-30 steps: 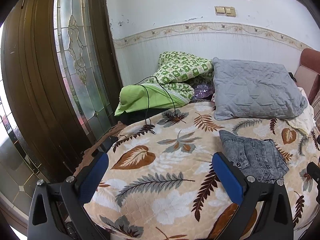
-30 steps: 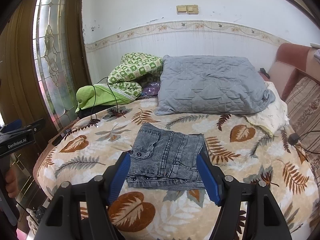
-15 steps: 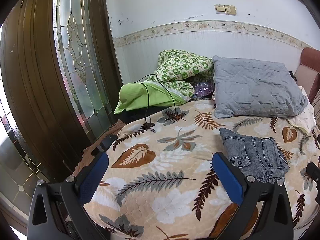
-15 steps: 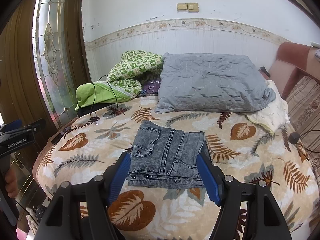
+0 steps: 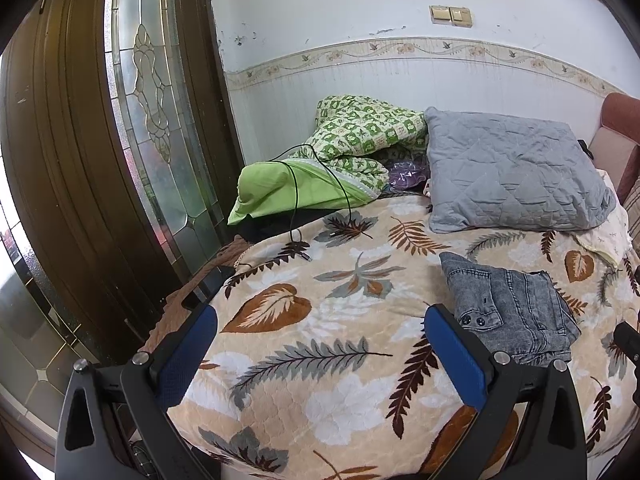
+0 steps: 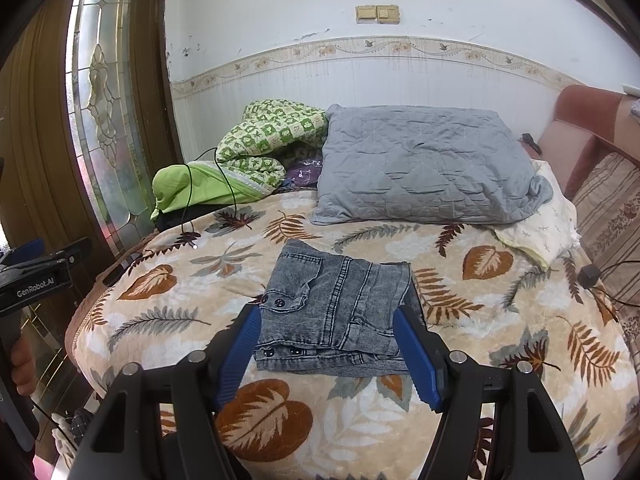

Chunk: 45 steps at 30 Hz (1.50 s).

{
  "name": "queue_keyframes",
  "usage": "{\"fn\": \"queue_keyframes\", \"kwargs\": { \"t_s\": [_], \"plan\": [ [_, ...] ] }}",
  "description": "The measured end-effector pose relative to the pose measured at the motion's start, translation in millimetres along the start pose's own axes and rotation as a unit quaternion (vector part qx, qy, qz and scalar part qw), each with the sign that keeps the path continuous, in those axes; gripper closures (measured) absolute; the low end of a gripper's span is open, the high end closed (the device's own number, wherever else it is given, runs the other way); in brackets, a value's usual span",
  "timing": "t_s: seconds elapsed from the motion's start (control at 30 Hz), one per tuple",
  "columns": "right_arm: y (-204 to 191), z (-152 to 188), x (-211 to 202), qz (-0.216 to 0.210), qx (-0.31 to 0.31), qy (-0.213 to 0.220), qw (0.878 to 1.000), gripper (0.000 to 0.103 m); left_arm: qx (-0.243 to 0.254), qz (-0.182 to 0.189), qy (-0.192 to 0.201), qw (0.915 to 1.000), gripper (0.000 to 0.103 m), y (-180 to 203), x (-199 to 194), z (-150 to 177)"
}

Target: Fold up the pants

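I see the folded pants (image 6: 336, 312) just ahead of my right hand-held gripper (image 6: 326, 354), nearer than my left hand-held gripper (image 5: 320, 354); both spread, empty.

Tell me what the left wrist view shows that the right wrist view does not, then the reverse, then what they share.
Only the left wrist view shows the open left gripper head-on, its jaws framing bare leaf-print blanket.

Only the right wrist view shows the open right gripper framing the folded grey pants, a black charger plug on the right side of the bed, the striped cushion, and a hand holding the other gripper.

Both show the pants, grey pillow, green quilt, black cable and glass door panel.
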State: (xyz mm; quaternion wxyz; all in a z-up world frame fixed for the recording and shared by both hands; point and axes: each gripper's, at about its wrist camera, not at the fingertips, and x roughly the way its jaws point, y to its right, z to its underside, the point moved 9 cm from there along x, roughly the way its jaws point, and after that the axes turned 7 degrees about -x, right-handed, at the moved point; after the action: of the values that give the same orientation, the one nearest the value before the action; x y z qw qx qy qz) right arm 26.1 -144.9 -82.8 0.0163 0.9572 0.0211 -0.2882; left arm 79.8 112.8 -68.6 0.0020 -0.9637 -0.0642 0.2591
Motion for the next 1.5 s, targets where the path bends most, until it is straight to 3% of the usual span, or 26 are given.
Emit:
{"fn": "queue_keyframes", "kwargs": {
  "t_s": [1.5],
  "plan": [
    [-25, -8, 4, 0.001, -0.038, -0.008, 0.999, 0.031, -0.012, 0.0, -0.001, 0.9999, 0.0, -16, 5, 1]
  ]
}}
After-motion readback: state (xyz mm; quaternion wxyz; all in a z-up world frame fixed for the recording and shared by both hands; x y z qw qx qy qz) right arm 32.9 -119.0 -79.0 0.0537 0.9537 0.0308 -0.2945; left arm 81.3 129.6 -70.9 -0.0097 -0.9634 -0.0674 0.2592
